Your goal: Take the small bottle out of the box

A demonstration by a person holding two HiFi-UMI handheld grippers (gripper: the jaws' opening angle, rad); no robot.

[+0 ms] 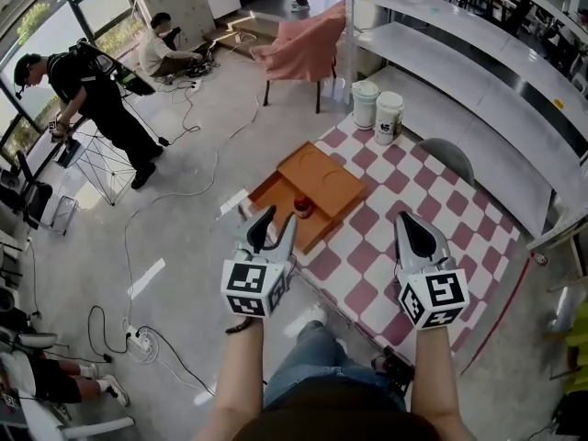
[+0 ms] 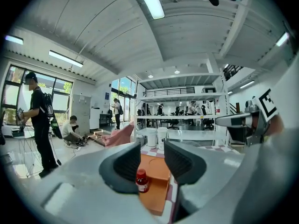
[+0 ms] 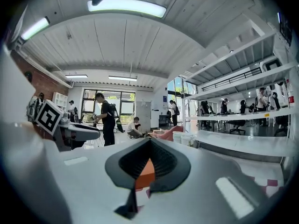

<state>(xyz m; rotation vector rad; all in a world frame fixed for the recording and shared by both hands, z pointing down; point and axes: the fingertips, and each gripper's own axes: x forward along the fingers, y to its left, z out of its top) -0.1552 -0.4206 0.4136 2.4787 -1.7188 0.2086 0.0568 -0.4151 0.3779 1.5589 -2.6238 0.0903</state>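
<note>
Inside the orange box (image 1: 323, 182), in its nearer half, the small bottle (image 1: 302, 207) stands upright (red cap up). The left hand-held gripper (image 1: 278, 217), jaws apart and empty, hovers just short of the box. The right hand-held gripper (image 1: 411, 220) is closed, off to the box's right. This looks like the approach step: next, the left jaws must straddle the bottle and close.

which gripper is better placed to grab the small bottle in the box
Left, probably. The left gripper is open and lined up with the small bottle in the box just ahead; the right gripper is shut and farther off.
</note>
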